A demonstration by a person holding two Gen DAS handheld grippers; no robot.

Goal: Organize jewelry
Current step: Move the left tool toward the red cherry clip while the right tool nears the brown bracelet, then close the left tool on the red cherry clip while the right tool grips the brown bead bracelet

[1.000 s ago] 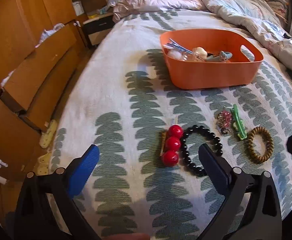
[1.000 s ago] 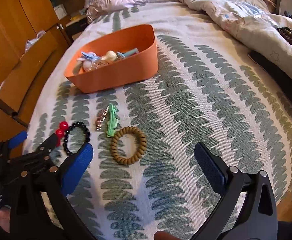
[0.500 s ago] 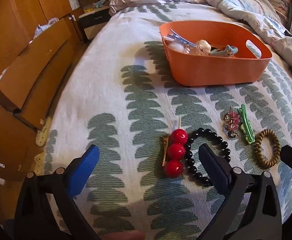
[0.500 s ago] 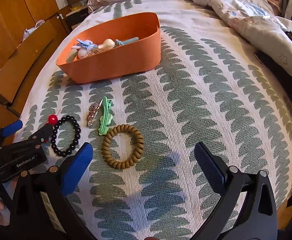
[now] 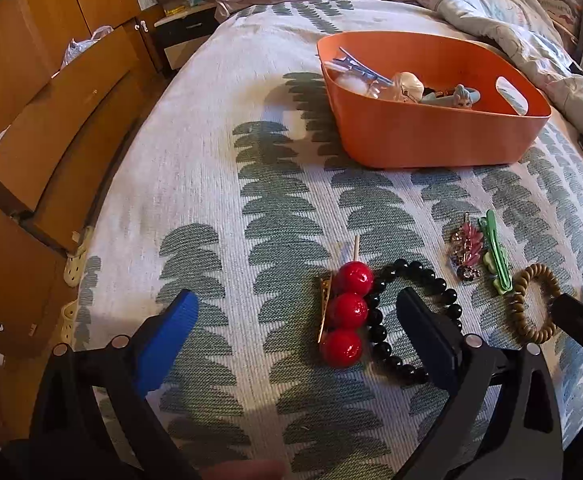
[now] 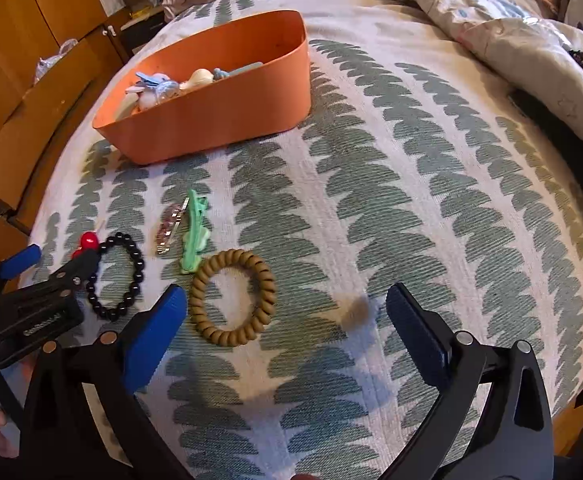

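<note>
On the leaf-print bedspread lie a red three-ball hair clip (image 5: 347, 312), a black bead bracelet (image 5: 387, 344), a pink jewelled clip (image 5: 467, 250), a green clip (image 5: 496, 258) and a tan coil hair tie (image 5: 531, 308). My left gripper (image 5: 295, 332) is open, low over the bed, with the red clip between its fingers and its right finger over the bracelet. My right gripper (image 6: 283, 320) is open just above the tan coil hair tie (image 6: 233, 298), which lies by its left finger. The black bracelet (image 6: 121, 276) and green clip (image 6: 195, 232) also show in the right wrist view.
An orange bin (image 5: 431, 136) holding several hair accessories stands farther back on the bed; it also shows in the right wrist view (image 6: 219, 112). A rumpled duvet (image 6: 491, 20) lies at the back right. Wooden cabinets (image 5: 51, 120) line the left side beyond the bed edge.
Both grippers have moved forward and lower toward the items. The red clip now sits between the left fingers, and the tan hair tie is close to the right gripper's left finger.
</note>
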